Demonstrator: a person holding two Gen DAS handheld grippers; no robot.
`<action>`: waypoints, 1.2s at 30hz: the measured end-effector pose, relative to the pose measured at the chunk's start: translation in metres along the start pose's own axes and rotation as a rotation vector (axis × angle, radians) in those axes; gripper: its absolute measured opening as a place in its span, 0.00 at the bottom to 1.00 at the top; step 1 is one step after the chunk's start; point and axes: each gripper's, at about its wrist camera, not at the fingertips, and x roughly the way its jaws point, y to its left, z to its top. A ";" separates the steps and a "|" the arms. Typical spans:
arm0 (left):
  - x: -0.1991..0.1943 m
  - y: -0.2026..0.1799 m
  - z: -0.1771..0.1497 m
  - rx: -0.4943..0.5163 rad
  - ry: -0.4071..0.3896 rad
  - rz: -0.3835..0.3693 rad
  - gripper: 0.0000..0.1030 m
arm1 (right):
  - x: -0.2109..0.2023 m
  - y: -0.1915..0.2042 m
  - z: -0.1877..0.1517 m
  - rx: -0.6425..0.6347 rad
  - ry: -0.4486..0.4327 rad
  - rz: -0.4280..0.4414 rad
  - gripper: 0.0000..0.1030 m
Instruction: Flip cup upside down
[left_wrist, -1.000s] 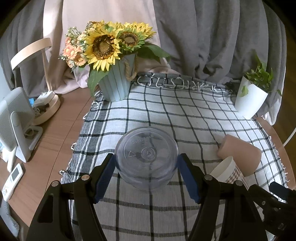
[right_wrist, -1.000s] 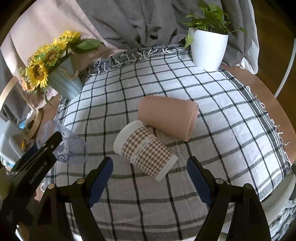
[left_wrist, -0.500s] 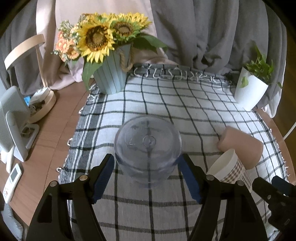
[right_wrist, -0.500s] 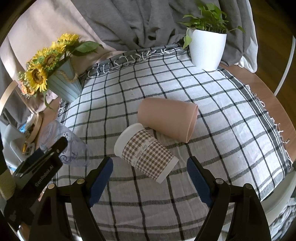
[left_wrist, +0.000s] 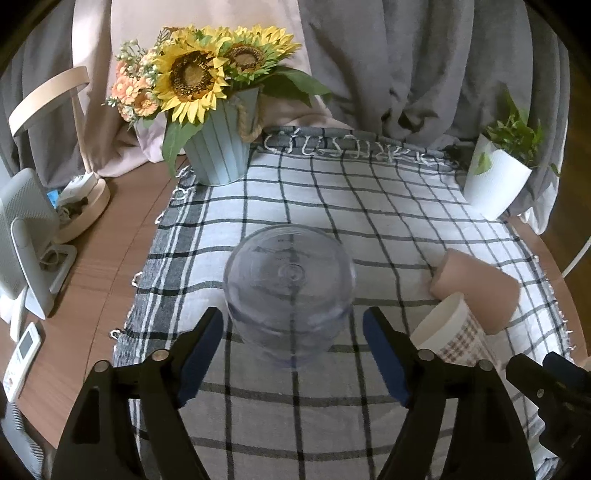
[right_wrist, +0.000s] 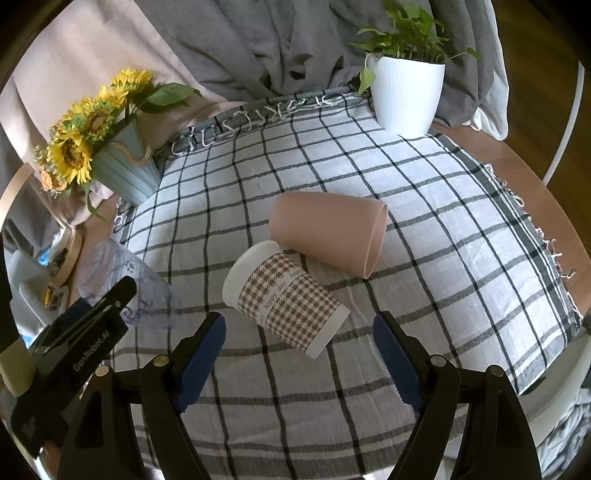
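Observation:
A clear plastic cup (left_wrist: 290, 288) stands upside down on the checked cloth (left_wrist: 369, 206), base up. My left gripper (left_wrist: 293, 354) is open, its blue pads just behind the cup's sides and apart from them. The cup also shows in the right wrist view (right_wrist: 129, 284), partly behind the left gripper's arm. A houndstooth paper cup (right_wrist: 284, 297) lies on its side, touching a pink cup (right_wrist: 328, 236) that also lies on its side. My right gripper (right_wrist: 299, 354) is open and empty, just short of the paper cup.
A blue pot of sunflowers (left_wrist: 218, 147) stands at the cloth's far left corner. A white plant pot (left_wrist: 495, 181) stands at the far right. A lamp base (left_wrist: 81, 206), a grey device (left_wrist: 22, 236) and a remote (left_wrist: 20, 354) sit on the wooden table to the left.
My left gripper has opened wider and drawn back from the clear cup, which stays upside down on the cloth. My right gripper has barely moved.

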 end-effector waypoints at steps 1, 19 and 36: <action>-0.003 -0.001 -0.001 -0.001 -0.004 -0.003 0.79 | -0.002 -0.001 0.000 0.001 -0.002 0.002 0.80; -0.163 -0.034 -0.054 -0.009 -0.182 0.120 1.00 | -0.124 -0.033 -0.034 -0.086 -0.200 0.076 0.88; -0.300 -0.033 -0.113 -0.012 -0.295 0.098 1.00 | -0.257 -0.047 -0.107 -0.101 -0.414 0.029 0.88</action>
